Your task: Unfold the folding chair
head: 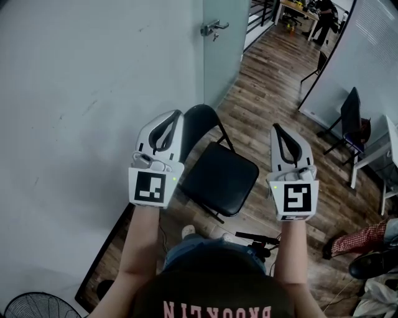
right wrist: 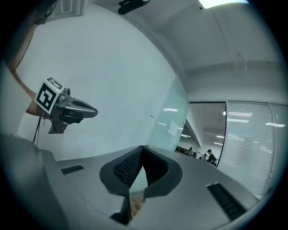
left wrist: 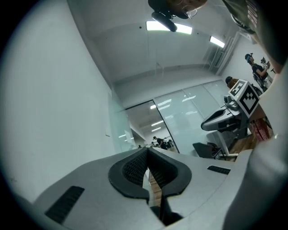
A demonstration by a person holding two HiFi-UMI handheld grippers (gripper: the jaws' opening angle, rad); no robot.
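1. Plainly, the left gripper point(head: 176, 118) is clenched on nothing, its jaws pressed together.
2. The right gripper point(head: 275, 128) is likewise closed and empty.
3. The folding chair point(head: 219, 177) stands opened out on the floor point(head: 280, 74) below, between both grippers, touching neither.

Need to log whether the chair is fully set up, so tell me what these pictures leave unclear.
- Head view: the folding chair has its underframe hidden by its own seat, and its backrest's left edge is behind the left gripper.
- Head view: the fan is cut off by the bottom edge.
- Head view: the far person near the top edge is too small to make out.
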